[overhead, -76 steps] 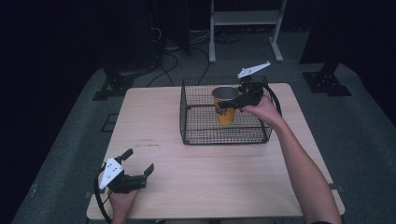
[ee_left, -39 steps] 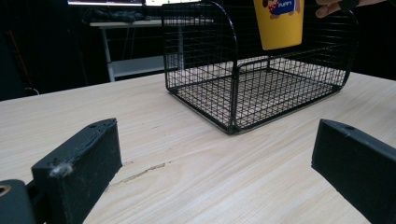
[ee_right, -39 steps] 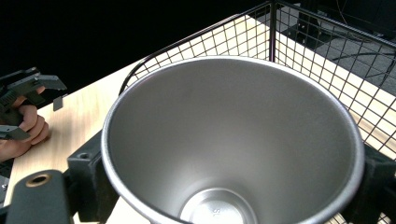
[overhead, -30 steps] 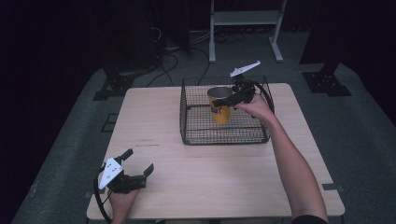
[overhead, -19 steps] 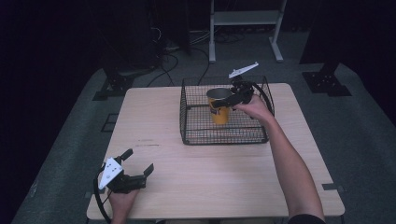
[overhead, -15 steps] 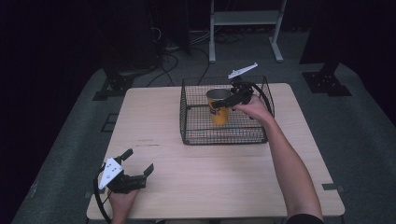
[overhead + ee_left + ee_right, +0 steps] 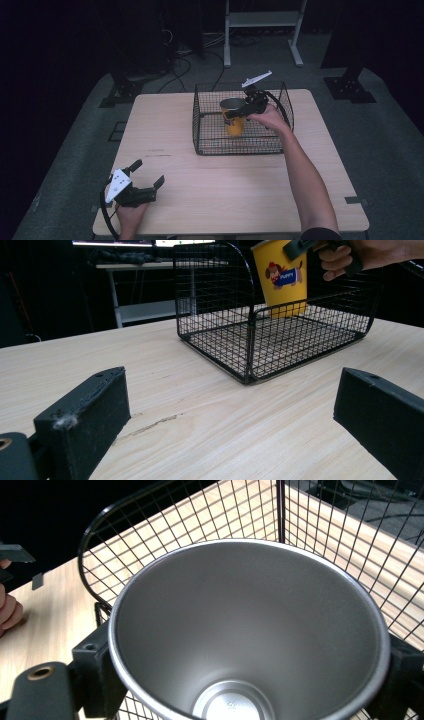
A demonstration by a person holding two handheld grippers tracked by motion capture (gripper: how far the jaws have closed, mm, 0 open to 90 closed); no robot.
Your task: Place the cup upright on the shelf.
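The yellow cup (image 7: 280, 277) bears a blue label reading "PUPPY" beside a cartoon dog

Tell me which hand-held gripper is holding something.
The right hand-held gripper, over the wire basket, is shut on the yellow cup near its rim. The left hand-held gripper sits open and empty at the table's near corner.

High view overhead, facing table (image 7: 240, 190); left view low, shares basket (image 7: 280, 335) with close right view
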